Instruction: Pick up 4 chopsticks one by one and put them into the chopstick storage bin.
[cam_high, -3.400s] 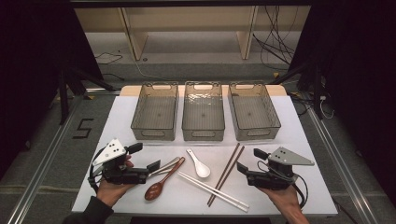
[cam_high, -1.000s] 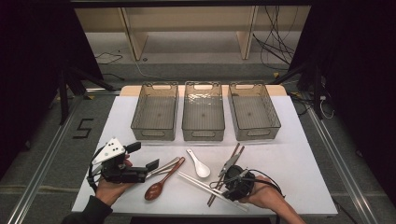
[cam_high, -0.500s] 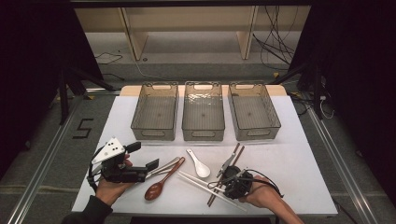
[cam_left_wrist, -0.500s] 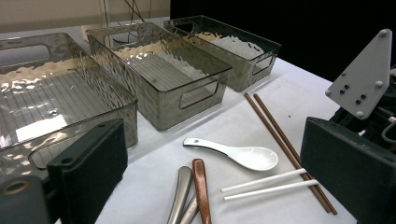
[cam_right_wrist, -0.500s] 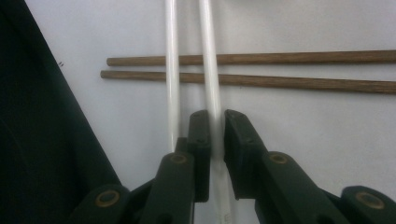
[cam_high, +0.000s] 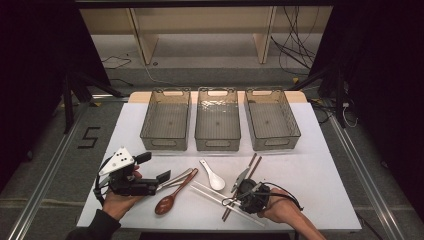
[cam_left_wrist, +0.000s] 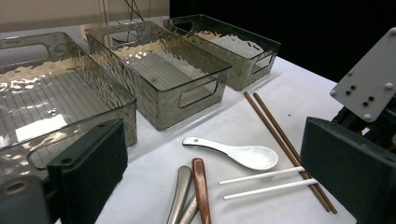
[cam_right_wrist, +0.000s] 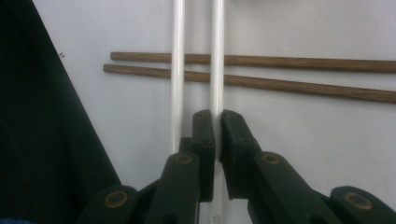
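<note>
My white table (cam_high: 320, 165) is carrying three bins (cam_high: 217, 120), spoons (cam_high: 212, 175), and white chopsticks (cam_high: 212, 195) crossing brown chopsticks (cam_high: 252, 167).

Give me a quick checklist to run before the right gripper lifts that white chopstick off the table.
1. Grip: the right gripper has just been closing, and its jaws now pinch one white chopstick: ok.
2. Single pick: the second white chopstick lies outside the jaws, beside the left one: ok.
3. Crossing: both white sticks lie over the brown chopsticks; whether lifting will drag them: cannot tell.
4. Destination: the three clear bins look empty: ok.
5. Left gripper: open, holding nothing, beside the spoon handles: ok.
6. White spoon: lies apart from the right gripper: ok.
</note>
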